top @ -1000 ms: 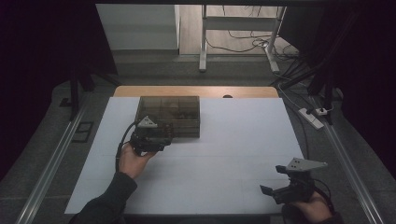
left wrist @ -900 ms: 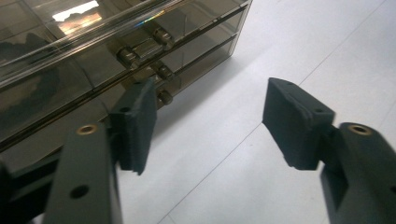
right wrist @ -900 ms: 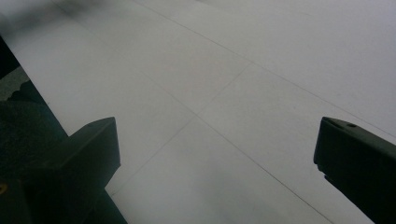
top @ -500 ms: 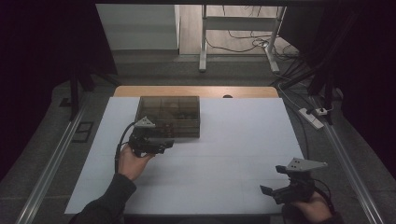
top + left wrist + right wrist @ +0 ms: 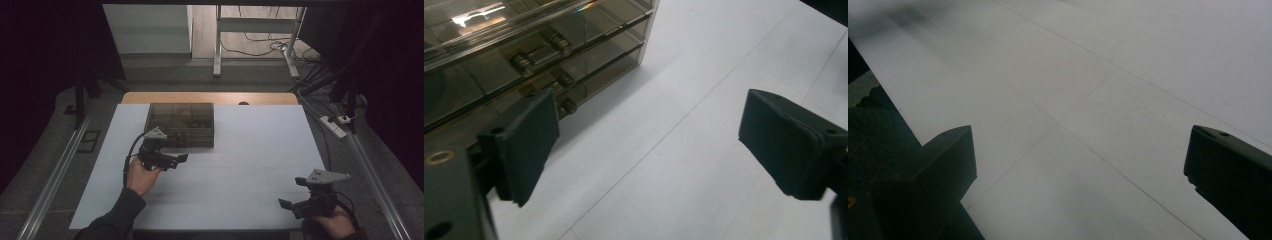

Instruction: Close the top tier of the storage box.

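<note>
A smoky clear plastic box (image 5: 181,124) with inner compartments and small metal hinges (image 5: 531,55) lies on the white table (image 5: 250,150), far side left of centre. My left gripper (image 5: 178,161) hovers just in front of the box's near left corner, open, nothing between its jaws; in the left gripper view (image 5: 649,150) the box (image 5: 514,60) lies just beyond the left jaw. My right gripper (image 5: 290,196) is held near the table's front right edge, open and empty; the right gripper view (image 5: 1078,165) looks along bare white tabletop.
A wooden strip (image 5: 210,97) borders the table's far edge. Metal rails (image 5: 55,175) run along both sides. A power strip (image 5: 334,125) and cables lie on the floor at the right, a metal stand (image 5: 218,45) beyond the table.
My left gripper has drawn back from the box towards the person and a little to the right. The right gripper has stayed where it was.
</note>
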{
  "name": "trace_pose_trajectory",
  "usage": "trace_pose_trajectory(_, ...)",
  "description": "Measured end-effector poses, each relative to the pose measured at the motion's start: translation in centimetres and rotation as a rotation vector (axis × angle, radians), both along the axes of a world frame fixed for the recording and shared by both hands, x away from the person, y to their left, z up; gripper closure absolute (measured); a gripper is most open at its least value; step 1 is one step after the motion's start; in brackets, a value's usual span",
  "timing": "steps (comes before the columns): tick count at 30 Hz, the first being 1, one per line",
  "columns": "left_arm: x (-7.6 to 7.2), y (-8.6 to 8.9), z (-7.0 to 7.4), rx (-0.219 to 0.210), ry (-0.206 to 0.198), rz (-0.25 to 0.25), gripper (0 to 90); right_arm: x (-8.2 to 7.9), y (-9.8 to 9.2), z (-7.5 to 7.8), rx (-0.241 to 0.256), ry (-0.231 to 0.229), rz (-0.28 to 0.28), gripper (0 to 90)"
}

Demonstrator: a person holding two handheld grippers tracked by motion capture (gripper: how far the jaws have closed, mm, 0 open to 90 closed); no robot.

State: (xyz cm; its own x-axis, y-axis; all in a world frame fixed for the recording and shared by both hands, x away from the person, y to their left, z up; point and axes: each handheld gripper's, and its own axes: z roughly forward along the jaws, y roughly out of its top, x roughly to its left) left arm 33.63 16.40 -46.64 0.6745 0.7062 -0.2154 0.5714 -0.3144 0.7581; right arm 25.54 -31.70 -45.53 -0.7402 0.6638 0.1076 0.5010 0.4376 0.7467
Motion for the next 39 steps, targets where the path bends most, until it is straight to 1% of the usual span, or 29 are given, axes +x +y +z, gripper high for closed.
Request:
trace_pose_trajectory(4, -0.3, -0.2, 0.0, 0.003, -0.001, -0.005, 5.9, 0.0, 0.0, 0.0, 0.000, 0.000, 0.000, 0.3)
trace_pose_trajectory(9, -0.5, -0.2, 0.1, 0.012, -0.004, -0.006, 3.9, 0.0, 0.0, 0.0, -0.001, -0.001, 0.001, 0.3)
trace_pose_trajectory(18, -1.0, -0.2, 0.0, 0.007, -0.016, -0.004, 0.0, 0.0, 0.0, 0.0, -0.001, 0.000, 0.001, 0.3)
trace_pose_trajectory(23, -1.3, -0.1, 0.1, 0.000, -0.029, -0.011, 0.0, 0.0, 0.0, 0.0, -0.001, 0.000, 0.002, 0.3)
trace_pose_trajectory(29, -1.7, 0.0, 0.2, -0.001, -0.032, -0.019, 0.0, 0.0, 0.0, 0.0, -0.001, 0.001, 0.002, 0.3)
trace_pose_trajectory(36, -2.4, 0.1, 0.5, 0.007, -0.049, -0.027, 0.0, 0.0, 0.1, 0.0, -0.002, 0.000, 0.002, 0.3)
trace_pose_trajectory(39, -2.6, 0.1, 0.5, -0.006, -0.052, -0.031, 0.0, 0.0, 0.1, 0.0, -0.002, 0.000, 0.002, 0.3)
